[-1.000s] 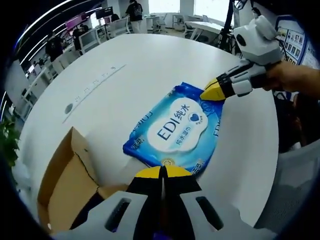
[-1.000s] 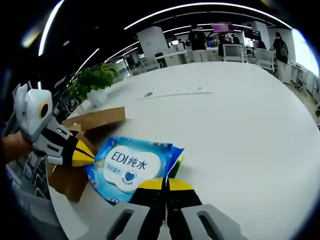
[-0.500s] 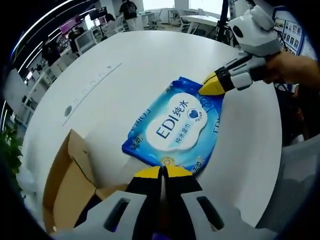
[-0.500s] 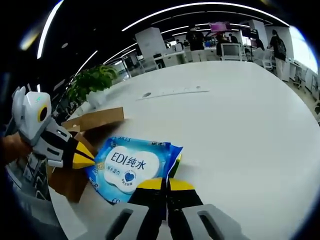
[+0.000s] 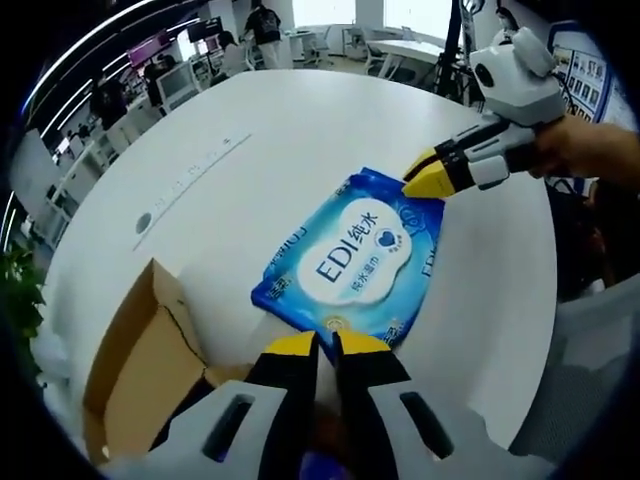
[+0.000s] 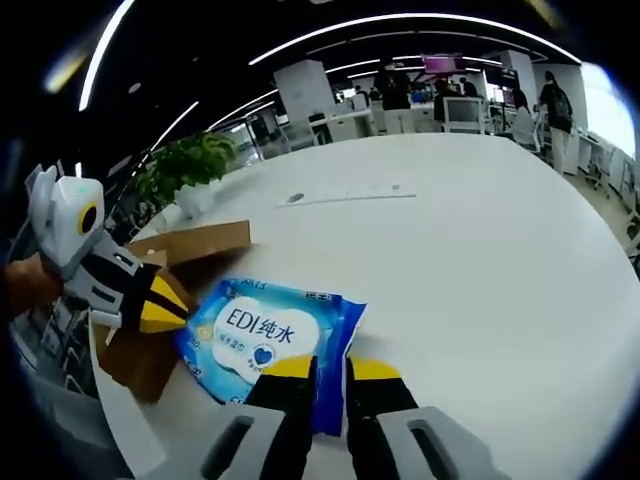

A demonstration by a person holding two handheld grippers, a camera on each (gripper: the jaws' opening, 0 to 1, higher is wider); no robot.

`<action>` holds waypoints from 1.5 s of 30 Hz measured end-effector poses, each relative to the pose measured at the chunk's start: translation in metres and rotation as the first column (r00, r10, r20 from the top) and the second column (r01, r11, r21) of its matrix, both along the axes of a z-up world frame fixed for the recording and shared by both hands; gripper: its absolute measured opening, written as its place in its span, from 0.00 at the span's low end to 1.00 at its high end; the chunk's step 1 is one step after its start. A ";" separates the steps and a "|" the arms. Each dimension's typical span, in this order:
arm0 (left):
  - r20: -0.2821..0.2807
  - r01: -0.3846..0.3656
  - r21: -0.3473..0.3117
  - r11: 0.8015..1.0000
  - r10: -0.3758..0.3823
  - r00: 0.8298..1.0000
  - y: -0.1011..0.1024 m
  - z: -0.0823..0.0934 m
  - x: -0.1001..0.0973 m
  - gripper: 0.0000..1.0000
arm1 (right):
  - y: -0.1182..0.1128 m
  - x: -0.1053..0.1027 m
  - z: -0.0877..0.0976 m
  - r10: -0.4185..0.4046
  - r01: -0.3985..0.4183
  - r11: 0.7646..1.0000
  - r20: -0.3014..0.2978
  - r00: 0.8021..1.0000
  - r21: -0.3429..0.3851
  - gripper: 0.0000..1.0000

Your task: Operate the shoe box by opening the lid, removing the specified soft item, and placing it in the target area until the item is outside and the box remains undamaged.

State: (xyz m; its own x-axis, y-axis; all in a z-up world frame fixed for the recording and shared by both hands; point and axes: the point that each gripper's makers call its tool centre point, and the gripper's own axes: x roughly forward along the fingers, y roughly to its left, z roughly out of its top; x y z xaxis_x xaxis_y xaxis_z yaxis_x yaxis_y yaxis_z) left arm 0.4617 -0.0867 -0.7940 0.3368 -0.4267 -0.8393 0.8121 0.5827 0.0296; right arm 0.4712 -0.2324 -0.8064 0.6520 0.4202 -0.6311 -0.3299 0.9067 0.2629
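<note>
A blue wet-wipe pack (image 5: 355, 260) lies flat on the white table (image 5: 250, 150), outside the brown cardboard shoe box (image 5: 130, 370). My left gripper (image 5: 327, 345) stands at the pack's near edge, its yellow jaws slightly parted and open. In the right gripper view the same pack (image 6: 265, 335) lies beside the box (image 6: 190, 240). My right gripper (image 6: 330, 368) is open too, and the pack's edge shows in the gap between its jaws. Each gripper also appears in the other's view, the right gripper (image 5: 425, 180) and the left gripper (image 6: 168, 308) both at the pack's ends.
A grey strip (image 5: 190, 175) and a small round disc (image 5: 143, 222) lie on the table farther out. A potted plant (image 6: 190, 160) stands past the box. Desks, monitors and people fill the room behind. The table edge runs close on the right (image 5: 540, 300).
Both grippers' jaws were pressed together on the pack's edges; now each pair has parted by a narrow gap. The pack stays flat on the table.
</note>
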 end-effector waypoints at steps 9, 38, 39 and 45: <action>0.021 0.000 -0.092 0.996 0.002 1.000 -0.004 0.023 -0.001 0.10 | 0.005 -0.004 0.013 0.029 -0.028 0.999 0.031 0.999 -0.022 0.10; 0.013 -0.051 -0.144 0.988 0.053 0.999 0.046 0.037 -0.007 0.13 | 0.062 -0.009 0.057 0.192 -0.183 0.979 0.107 0.976 -0.087 0.12; 0.011 -0.053 -0.142 0.988 0.055 0.998 0.049 0.036 -0.007 0.13 | 0.065 -0.009 0.058 0.198 -0.189 0.978 0.108 0.974 -0.087 0.12; 0.009 -0.066 -0.144 0.987 0.068 0.998 0.064 0.036 -0.010 0.13 | 0.087 -0.009 0.060 0.248 -0.239 0.967 0.111 0.962 -0.092 0.12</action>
